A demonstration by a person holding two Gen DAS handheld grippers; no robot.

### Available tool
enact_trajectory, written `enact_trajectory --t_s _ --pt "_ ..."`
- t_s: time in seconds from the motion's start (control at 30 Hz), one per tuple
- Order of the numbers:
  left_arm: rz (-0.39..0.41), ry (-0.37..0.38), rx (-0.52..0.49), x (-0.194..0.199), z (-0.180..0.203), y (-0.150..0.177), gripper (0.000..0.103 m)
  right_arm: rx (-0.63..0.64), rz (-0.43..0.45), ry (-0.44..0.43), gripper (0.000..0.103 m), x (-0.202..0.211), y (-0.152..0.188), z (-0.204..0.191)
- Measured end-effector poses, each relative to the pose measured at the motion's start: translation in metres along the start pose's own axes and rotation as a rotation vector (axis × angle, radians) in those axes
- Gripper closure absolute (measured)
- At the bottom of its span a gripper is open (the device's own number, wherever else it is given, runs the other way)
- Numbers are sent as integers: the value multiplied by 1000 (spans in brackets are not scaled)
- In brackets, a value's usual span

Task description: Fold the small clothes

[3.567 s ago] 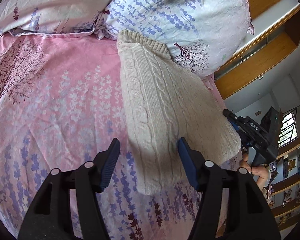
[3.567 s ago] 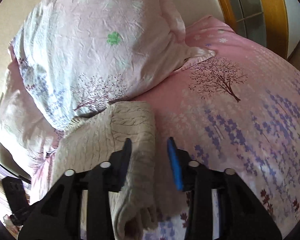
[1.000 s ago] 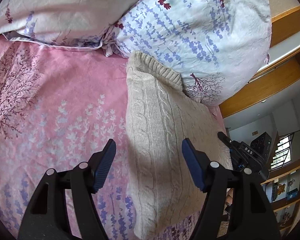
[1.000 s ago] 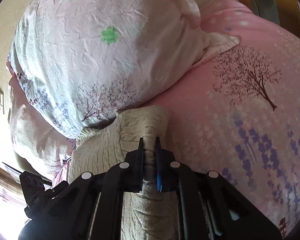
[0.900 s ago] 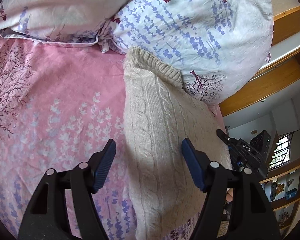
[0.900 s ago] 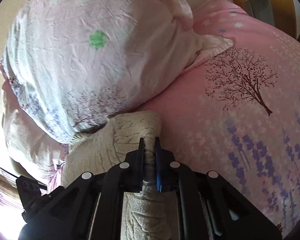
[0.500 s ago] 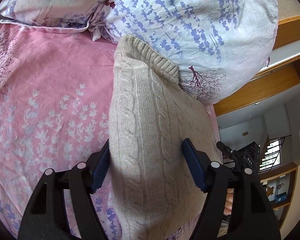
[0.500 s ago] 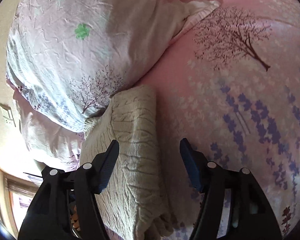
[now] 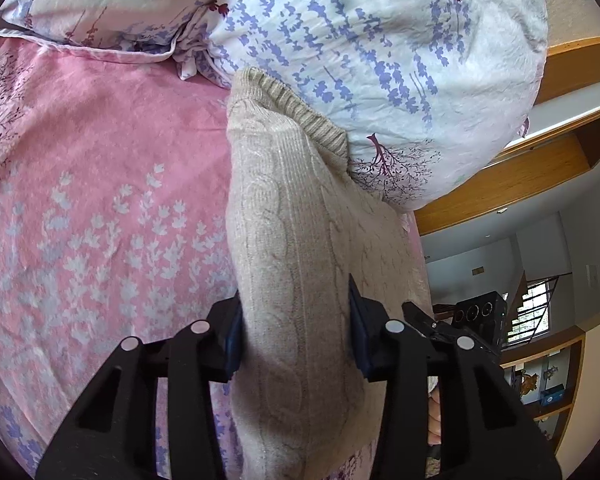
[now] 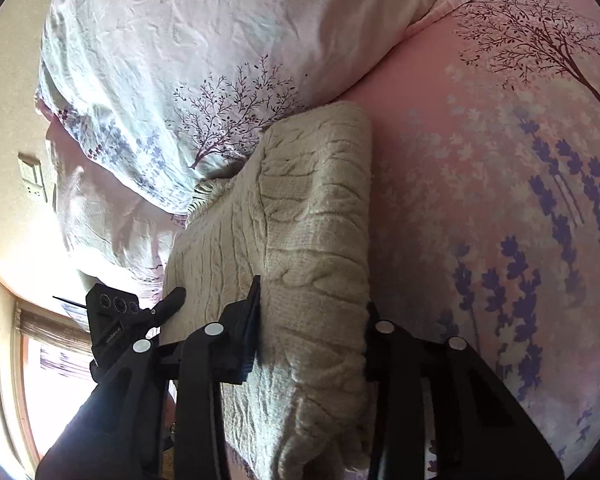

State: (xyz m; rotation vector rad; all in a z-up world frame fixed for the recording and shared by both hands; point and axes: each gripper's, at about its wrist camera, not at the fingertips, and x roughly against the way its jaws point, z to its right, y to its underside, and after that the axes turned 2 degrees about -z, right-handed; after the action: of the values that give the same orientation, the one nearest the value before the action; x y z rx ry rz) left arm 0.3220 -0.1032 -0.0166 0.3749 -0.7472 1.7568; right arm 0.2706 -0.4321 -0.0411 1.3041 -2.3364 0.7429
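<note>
A folded beige cable-knit sweater [image 9: 284, 200] lies on the pink flowered bed sheet [image 9: 100, 200], its ribbed hem against a pillow. My left gripper [image 9: 294, 320] straddles one end of it. Its jaws are closing, and both blue pads press into the bunched knit. In the right wrist view the same sweater [image 10: 315, 184] runs up between the fingers of my right gripper [image 10: 311, 312]. Those jaws are closing too, with a thick fold squeezed between them. The two grippers hold opposite ends and face each other.
A large flowered pillow [image 9: 379, 60] leans over the sweater's far edge, with a second pillow to its left. The same pillow [image 10: 200, 40] fills the upper left of the right wrist view. A wooden bed frame [image 9: 499, 184] and a room with shelves lie beyond the mattress edge.
The right gripper let go of a thin edge of the sweater, opened wide and sank, then closed on a thicker fold. The left jaws, wide before, have closed in on the sweater.
</note>
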Motion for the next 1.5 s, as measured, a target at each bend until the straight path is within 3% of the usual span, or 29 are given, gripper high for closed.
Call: enact_trajectory --t_s 0.3,0.6,0.73,0.83,0.9,1.1,1.2,1.37,1.5 --pt "11 42 -31 44 -9 15 67 99 34 -36 74 -1 9 -46" --pt "96 0 -16 146 -59 19 67 279 -49 -70 75 -58 37 -118" --pt "101 -23 25 173 -93 23 67 355 -75 -47 75 -83 54 -139" --pt "65 -42 94 167 -122 22 65 331 -95 8 75 -101 62 -134" --pt "75 -27 117 165 -135 24 62 266 -106 -23 74 -100 60 -120" --pt "100 -39 115 164 -127 23 55 151 -135 -54 71 -98 57 -97" --pt "142 -130 59 174 -109 21 51 159 -135 -26 60 -86 58 -98" --pt "334 -377 -218 205 -53 40 43 96 -31 -32 56 -53 41 -84" --pt "345 -531 -401 187 -12 61 35 51 -12 -26 56 -55 25 -79"
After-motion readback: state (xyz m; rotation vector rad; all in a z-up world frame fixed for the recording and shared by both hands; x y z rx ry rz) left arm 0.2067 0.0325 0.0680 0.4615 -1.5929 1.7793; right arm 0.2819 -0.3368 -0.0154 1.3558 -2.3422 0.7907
